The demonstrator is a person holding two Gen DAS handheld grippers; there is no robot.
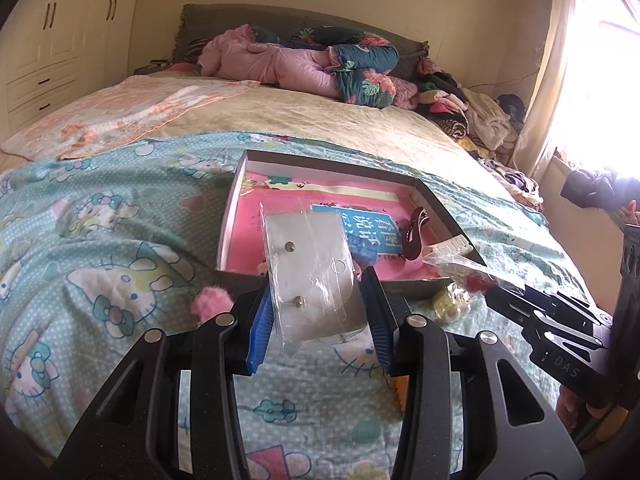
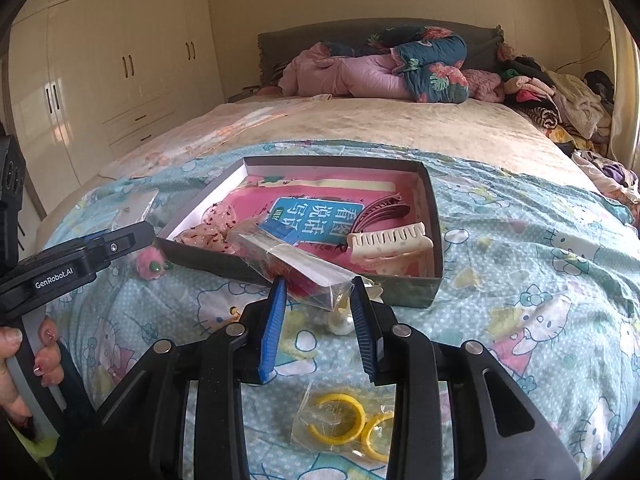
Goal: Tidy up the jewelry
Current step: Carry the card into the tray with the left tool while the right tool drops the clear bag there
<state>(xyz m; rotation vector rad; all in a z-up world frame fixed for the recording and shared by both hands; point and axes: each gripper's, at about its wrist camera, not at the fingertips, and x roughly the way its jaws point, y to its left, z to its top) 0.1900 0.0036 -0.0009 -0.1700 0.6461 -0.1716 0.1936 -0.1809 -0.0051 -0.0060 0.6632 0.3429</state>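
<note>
A shallow dark cardboard box point(image 1: 320, 162) point(image 2: 434, 216) lies on the bed, lined with a pink and blue booklet. My left gripper point(image 1: 316, 298) is shut on a clear bag with a grey earring card point(image 1: 310, 268) carrying two studs, held at the box's near edge. My right gripper point(image 2: 318, 292) is shut on a clear bag with red jewelry point(image 2: 298, 268), over the box's near wall. In the box lie a white claw clip point(image 2: 390, 244), a dark hair clip point(image 2: 382, 208) and a pink scrunchie point(image 2: 210, 230).
A bag of yellow hoop earrings point(image 2: 344, 420) lies on the Hello Kitty blanket point(image 2: 540, 280) below my right gripper. A pink fuzzy piece point(image 2: 150, 264) lies left of the box. A pale yellow item point(image 1: 450, 304) lies by the box corner. Bedding and clothes pile far back.
</note>
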